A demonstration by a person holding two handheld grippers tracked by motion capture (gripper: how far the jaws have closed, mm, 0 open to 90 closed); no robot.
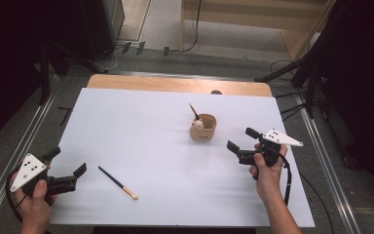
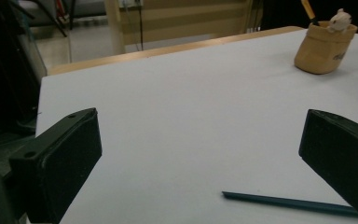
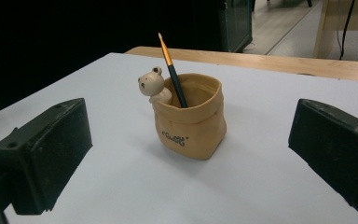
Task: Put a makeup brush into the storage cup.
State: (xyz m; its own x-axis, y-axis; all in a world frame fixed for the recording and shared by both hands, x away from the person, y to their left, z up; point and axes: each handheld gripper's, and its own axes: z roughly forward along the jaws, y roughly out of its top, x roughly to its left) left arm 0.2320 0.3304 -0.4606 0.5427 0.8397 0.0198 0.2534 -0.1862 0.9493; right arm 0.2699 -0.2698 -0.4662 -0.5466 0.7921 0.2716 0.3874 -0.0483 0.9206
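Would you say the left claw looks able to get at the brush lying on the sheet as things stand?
Probably yes: the left claw is open, the loose brush lies just beside it on the white sheet, and nothing sits between them.

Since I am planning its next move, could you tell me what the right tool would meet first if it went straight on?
Probably the tan holder, which sits centred between the right tool's open jaws; depth is hard to judge.
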